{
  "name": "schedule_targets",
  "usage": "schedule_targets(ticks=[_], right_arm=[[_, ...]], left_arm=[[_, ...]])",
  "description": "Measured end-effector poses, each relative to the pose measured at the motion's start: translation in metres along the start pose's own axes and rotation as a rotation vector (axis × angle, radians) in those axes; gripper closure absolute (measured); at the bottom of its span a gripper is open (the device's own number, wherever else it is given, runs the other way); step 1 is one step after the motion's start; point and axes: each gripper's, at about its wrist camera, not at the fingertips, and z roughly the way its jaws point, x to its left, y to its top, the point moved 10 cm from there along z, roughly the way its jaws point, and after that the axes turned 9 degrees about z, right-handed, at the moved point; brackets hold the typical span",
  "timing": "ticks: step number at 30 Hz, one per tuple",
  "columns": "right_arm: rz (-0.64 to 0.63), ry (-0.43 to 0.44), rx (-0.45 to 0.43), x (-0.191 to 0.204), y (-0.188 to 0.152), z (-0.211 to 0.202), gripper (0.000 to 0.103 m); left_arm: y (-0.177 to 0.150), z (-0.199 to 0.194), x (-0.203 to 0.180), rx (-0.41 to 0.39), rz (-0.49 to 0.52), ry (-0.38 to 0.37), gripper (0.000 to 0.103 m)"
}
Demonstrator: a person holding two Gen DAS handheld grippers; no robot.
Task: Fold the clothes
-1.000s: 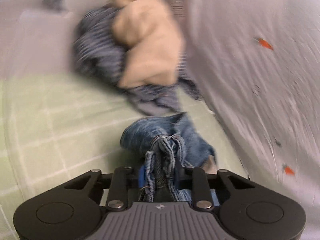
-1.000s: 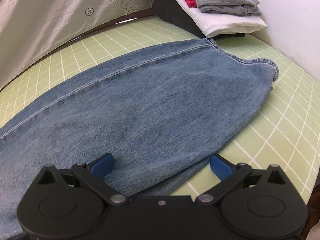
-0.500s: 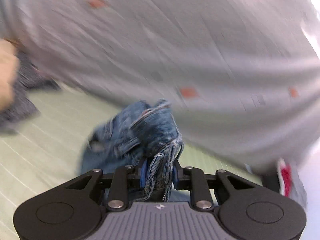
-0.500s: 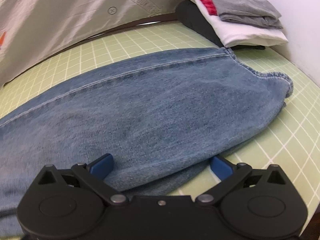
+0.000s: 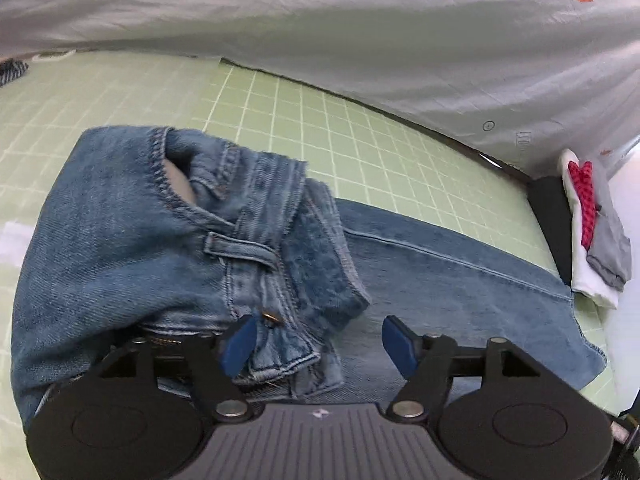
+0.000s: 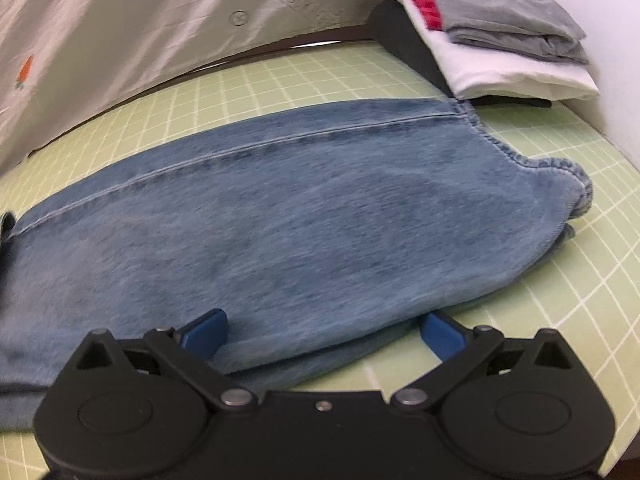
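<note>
A pair of blue jeans (image 5: 460,280) lies on the green grid mat (image 5: 360,140). Its waistband end (image 5: 240,220) is folded over onto the legs, just in front of my left gripper (image 5: 320,340), which is open with its left finger against the waistband. In the right wrist view the jeans legs (image 6: 320,220) stretch across the mat with the hems at the right. My right gripper (image 6: 324,330) is open, its fingers straddling the near edge of the denim.
A stack of folded clothes (image 6: 500,40), grey, red, white and black, sits at the mat's far right corner (image 5: 592,240). A grey sheet with carrot prints (image 5: 360,20) hangs along the back. A white wall (image 6: 580,0) stands at the right.
My left gripper carried the waistband over onto the legs and opened, letting the denim go. My right gripper stayed open over the jeans' near edge and shifted slightly.
</note>
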Motion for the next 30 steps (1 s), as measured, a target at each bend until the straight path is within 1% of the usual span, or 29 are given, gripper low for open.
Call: schedule_targets(ticks=[3, 4, 7, 8, 9, 12, 13, 15, 17, 19, 21, 24, 26, 30], right_arm=[[0.048, -0.014, 0.009, -0.011, 0.009, 0.003, 0.0], [0.068, -0.017, 0.009, -0.015, 0.012, 0.003, 0.0], [0.12, -0.032, -0.002, -0.03, 0.02, 0.006, 0.0], [0.125, -0.047, -0.007, -0.035, 0.023, 0.008, 0.0], [0.131, -0.063, -0.012, -0.04, 0.026, 0.01, 0.0], [0.137, -0.124, -0.055, -0.056, 0.037, 0.011, 0.0], [0.14, -0.144, -0.074, -0.062, 0.042, 0.012, 0.0], [0.143, -0.181, -0.104, -0.073, 0.052, 0.013, 0.0], [0.144, -0.219, -0.125, -0.085, 0.062, 0.016, 0.0], [0.151, -0.252, -0.137, -0.097, 0.068, 0.019, 0.0], [0.162, -0.279, -0.138, -0.109, 0.072, 0.021, 0.0], [0.179, -0.292, -0.134, -0.121, 0.072, 0.021, 0.0], [0.187, -0.281, -0.129, -0.126, 0.071, 0.023, 0.0], [0.258, -0.222, -0.137, -0.131, 0.072, 0.029, 0.0]], left_arm=[[0.005, -0.012, -0.002, -0.033, -0.042, -0.011, 0.033], [0.007, -0.018, 0.0, -0.047, -0.053, 0.0, 0.033], [0.02, -0.035, 0.017, -0.094, -0.059, 0.095, 0.03], [0.024, -0.037, 0.025, -0.098, -0.048, 0.146, 0.026], [0.027, -0.039, 0.034, -0.095, -0.032, 0.206, 0.024], [0.028, -0.031, 0.06, -0.041, 0.031, 0.36, 0.024], [0.026, -0.025, 0.068, -0.012, 0.048, 0.392, 0.024], [0.019, -0.011, 0.078, 0.047, 0.057, 0.427, 0.02], [0.011, 0.005, 0.078, 0.102, 0.066, 0.463, 0.016], [0.009, 0.016, 0.076, 0.13, 0.088, 0.509, 0.014], [0.006, 0.014, 0.077, 0.133, 0.069, 0.533, 0.012], [0.004, 0.013, 0.079, 0.133, 0.045, 0.537, 0.01], [0.003, 0.013, 0.079, 0.138, 0.041, 0.538, 0.009], [0.003, 0.015, 0.079, 0.161, 0.034, 0.557, 0.006]])
